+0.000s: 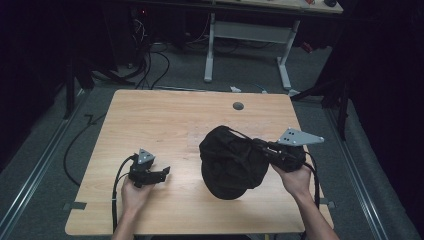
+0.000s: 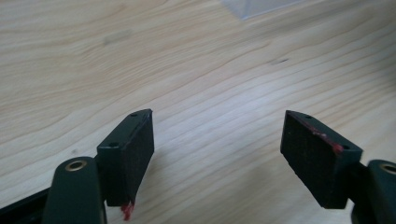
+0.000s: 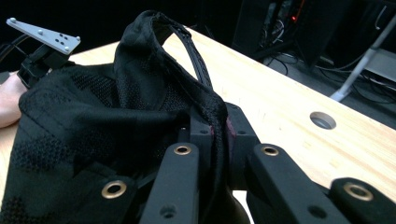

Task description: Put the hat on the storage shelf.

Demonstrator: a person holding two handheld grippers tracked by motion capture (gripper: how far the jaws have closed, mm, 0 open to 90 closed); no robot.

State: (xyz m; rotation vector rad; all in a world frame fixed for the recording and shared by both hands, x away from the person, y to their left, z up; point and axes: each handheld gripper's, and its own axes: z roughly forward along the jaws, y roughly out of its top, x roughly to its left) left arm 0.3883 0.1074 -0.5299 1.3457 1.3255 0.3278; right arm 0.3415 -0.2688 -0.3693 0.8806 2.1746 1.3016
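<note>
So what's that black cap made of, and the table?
The black cap looks like soft woven fabric with mesh panels: it creases, and tiny holes show. The table looks like pale wood or wood-look laminate, smooth and matte, with wavy grain lines.

Cap at table's right, grippers on either side of it

A cap (image 1: 231, 162) sits right of centre on the table (image 1: 165, 120), the right gripper (image 1: 260, 146) clamped on its rim from the right. The left gripper (image 1: 164, 172) lies well apart to its left, jaws spread over bare wood. A cable hole (image 1: 238, 106) lies behind the cap.
</note>
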